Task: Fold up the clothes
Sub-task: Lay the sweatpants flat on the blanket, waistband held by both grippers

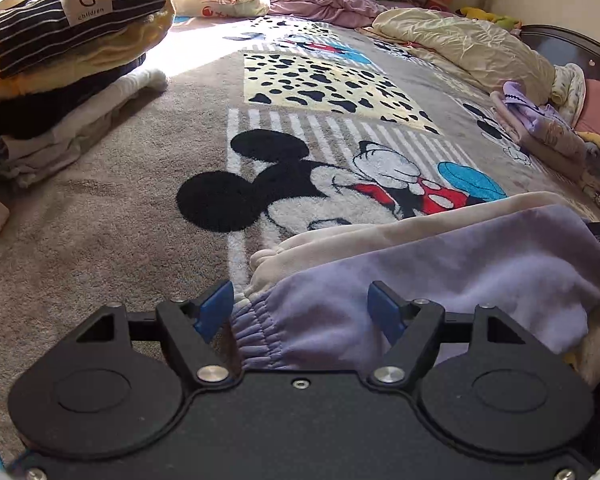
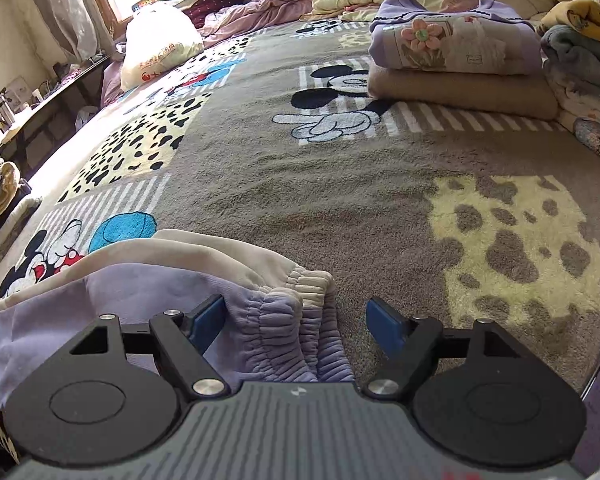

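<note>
Lavender trousers (image 1: 440, 276) with a gathered elastic cuff lie folded on a cream garment (image 1: 380, 232) on the cartoon-mouse blanket. In the left wrist view my left gripper (image 1: 302, 308) is open, its blue pads on either side of the lavender cuff, the cloth resting between them. In the right wrist view the same lavender trousers (image 2: 132, 300) and cream garment (image 2: 204, 250) lie at lower left. My right gripper (image 2: 296, 322) is open too; the ruched lavender cuff sits between its fingers, close to the left pad.
A stack of folded clothes topped by a striped garment (image 1: 72, 12) rises at far left. Another folded pile with a lavender flower top (image 2: 452, 46) sits at far right. A white plastic bag (image 2: 160, 46), crumpled quilts (image 1: 468, 44) and the bed's dark headboard (image 1: 572, 46) line the far side.
</note>
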The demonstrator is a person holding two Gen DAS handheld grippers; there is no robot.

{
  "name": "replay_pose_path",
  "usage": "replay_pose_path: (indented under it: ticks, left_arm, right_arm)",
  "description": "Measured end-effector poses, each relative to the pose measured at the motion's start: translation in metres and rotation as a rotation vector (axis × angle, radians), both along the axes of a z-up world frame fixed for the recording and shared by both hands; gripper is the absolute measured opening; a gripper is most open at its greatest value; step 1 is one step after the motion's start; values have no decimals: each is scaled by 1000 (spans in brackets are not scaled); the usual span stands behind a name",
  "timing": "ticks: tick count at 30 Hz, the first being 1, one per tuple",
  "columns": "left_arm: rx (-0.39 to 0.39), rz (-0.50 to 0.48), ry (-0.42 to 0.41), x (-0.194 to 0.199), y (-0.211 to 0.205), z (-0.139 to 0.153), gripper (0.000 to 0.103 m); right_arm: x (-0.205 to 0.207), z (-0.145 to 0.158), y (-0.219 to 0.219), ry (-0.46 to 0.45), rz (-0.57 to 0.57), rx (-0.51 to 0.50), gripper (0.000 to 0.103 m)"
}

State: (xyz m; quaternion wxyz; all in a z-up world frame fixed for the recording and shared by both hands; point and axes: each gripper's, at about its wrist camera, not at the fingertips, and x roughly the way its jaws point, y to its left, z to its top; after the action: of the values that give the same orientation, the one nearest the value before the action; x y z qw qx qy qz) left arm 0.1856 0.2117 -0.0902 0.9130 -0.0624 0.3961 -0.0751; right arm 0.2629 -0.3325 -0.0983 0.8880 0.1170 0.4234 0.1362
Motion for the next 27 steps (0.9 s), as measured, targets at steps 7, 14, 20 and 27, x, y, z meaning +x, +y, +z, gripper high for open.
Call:
replay_pose_path:
  ticks: [7,14,20,27]
  left_arm:
    - [117,-121,-110,19,-18,1,20]
    - [161,-37,-355,50,-17,49,16]
    - [166,107,-422,96,-9,61,20]
    - [179,239,-293,134,0,12,46]
  right_arm:
    - [12,-3,25,-14,122,22,33]
    - [33,49,30,-258,32,118,29]
    - [72,70,32,-385,-87,117,30]
    - [125,30,61,-196,-59,-118,63]
